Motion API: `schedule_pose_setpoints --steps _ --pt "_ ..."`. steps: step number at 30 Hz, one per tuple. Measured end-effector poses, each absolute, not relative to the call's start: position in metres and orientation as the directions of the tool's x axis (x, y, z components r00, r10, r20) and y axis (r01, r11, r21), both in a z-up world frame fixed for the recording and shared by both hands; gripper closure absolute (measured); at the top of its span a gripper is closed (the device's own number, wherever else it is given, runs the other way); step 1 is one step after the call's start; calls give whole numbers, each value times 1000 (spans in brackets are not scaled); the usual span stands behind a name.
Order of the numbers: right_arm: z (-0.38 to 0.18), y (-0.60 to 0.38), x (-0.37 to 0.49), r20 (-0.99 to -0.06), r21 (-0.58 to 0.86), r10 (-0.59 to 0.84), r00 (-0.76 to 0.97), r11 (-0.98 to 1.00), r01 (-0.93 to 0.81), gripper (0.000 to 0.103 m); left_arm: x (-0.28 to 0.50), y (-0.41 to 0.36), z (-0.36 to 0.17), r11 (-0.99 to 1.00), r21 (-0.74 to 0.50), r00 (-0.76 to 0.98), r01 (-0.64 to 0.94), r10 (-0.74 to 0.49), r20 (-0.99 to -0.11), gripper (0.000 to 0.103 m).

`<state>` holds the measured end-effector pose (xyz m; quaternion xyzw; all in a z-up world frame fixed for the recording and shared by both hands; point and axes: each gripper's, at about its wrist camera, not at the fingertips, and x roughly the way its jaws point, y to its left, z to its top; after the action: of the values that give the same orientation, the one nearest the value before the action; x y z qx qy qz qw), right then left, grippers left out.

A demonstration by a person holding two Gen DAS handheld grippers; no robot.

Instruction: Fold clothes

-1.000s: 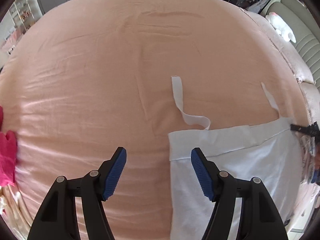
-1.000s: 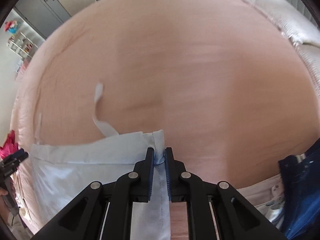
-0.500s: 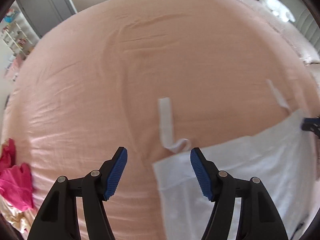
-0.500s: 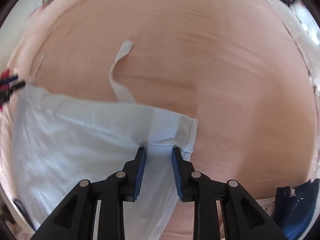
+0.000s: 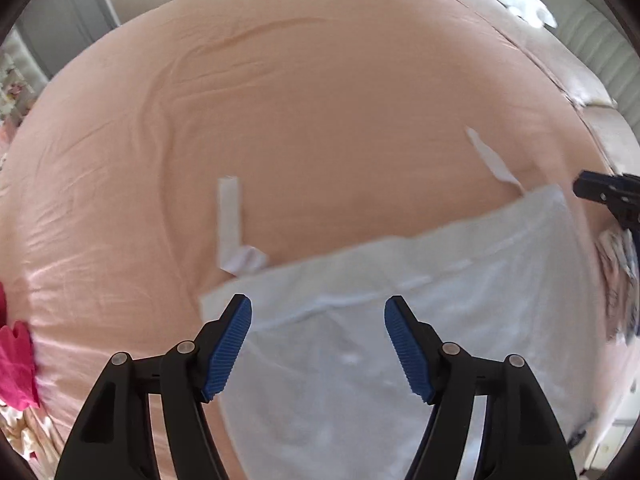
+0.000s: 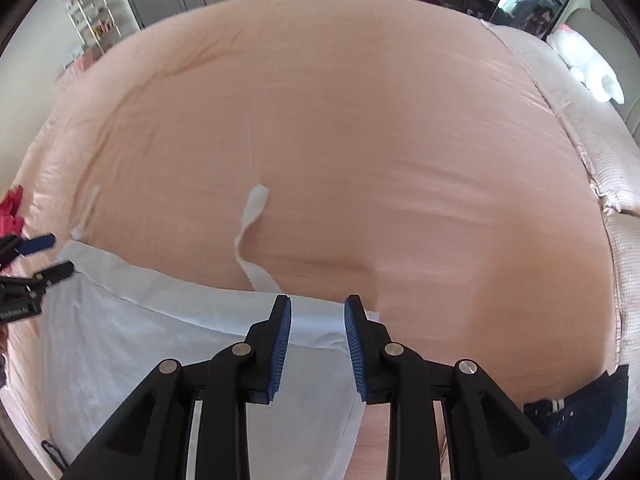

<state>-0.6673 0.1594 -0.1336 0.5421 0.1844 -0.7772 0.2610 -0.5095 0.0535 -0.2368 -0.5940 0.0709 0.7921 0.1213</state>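
Observation:
A white garment (image 5: 400, 340) with two straps lies flat on the peach bedsheet (image 5: 320, 100), its top hem toward the far side. My left gripper (image 5: 318, 302) hovers over the garment's left top corner, jaws wide and still opening, nothing between the pads. One strap (image 5: 229, 220) lies curled just beyond it, the other strap (image 5: 492, 160) near the right corner. In the right wrist view my right gripper (image 6: 317, 302) hangs over the garment's (image 6: 160, 340) right top corner, jaws opening, with the cloth below them, not pinched. The left gripper (image 6: 50, 256) shows at the left edge.
A bright pink cloth (image 5: 16, 360) lies at the bed's left edge. A dark blue garment (image 6: 580, 412) sits at the lower right, and a patterned cloth (image 5: 616, 280) lies beside the white garment. A white plush toy (image 6: 588, 68) rests by the headboard. Wardrobes stand beyond the bed.
The right gripper has let go of the garment's corner, opened and lifted off it. The left gripper has slid right, so it is now over the garment's corner instead of bare sheet.

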Motion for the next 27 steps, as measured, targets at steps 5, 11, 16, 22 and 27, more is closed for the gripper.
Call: schedule_pose_setpoints --steps 5,11,16,22,27 --pt "-135 221 -592 -971 -66 -69 -230 -845 531 74 -462 129 -242 -841 -180 -124 -510 279 -952 35" --pt "-162 289 -530 -989 -128 67 -135 -847 516 74 -429 211 -274 -795 -231 -34 -560 301 -953 35" --pt "-155 312 -526 -996 5 -50 -77 -872 490 74 -429 239 -269 -803 -306 -32 -511 374 -927 35" --pt "-158 320 -512 -997 52 -76 -16 -806 590 74 -417 286 -276 -763 -241 -44 -600 332 -942 35" --pt "-152 339 -512 -986 -156 83 -146 -774 614 74 -423 295 -279 -786 18 -195 -618 131 -972 34"
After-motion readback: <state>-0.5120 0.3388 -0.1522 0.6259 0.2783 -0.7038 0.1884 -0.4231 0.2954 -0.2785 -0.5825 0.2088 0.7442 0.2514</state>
